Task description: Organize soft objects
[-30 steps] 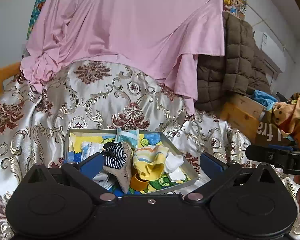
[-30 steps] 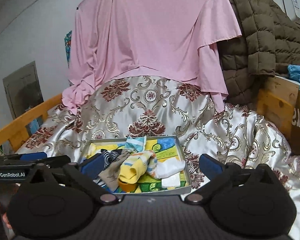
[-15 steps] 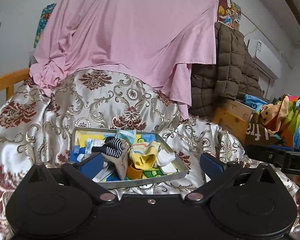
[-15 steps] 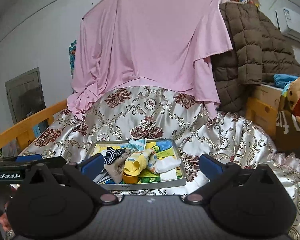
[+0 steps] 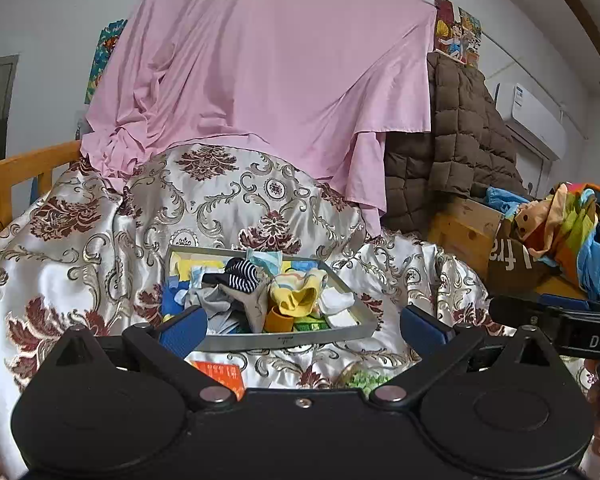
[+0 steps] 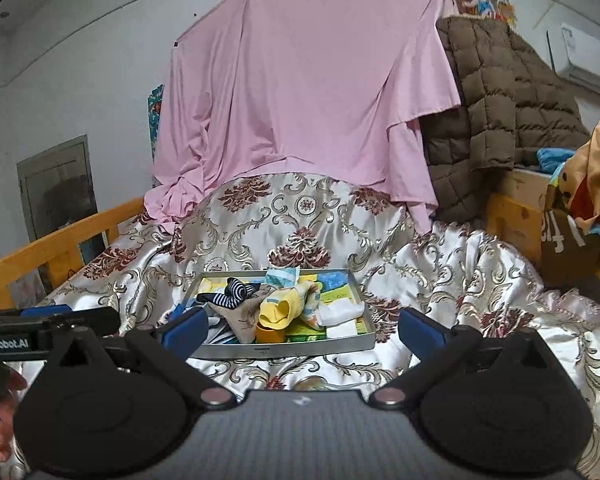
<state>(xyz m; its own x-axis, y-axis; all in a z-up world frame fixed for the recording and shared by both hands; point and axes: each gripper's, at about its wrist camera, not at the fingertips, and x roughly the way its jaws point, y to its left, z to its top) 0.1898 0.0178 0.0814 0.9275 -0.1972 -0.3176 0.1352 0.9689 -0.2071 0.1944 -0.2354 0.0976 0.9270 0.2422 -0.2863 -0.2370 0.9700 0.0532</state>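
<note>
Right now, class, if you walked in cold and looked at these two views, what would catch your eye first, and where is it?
The big pink sheet hanging across the back wall dominates both views. In front of it, on the shiny floral bedspread, sits a metal tray heaped with small socks, a yellow sock and a black-and-white striped sock on top. Both the left gripper and the right gripper hang open and empty in front of the tray.

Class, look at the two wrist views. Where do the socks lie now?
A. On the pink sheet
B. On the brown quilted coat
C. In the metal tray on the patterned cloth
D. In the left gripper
C: the socks sit heaped in the metal tray; both grippers are open, holding nothing.
</note>
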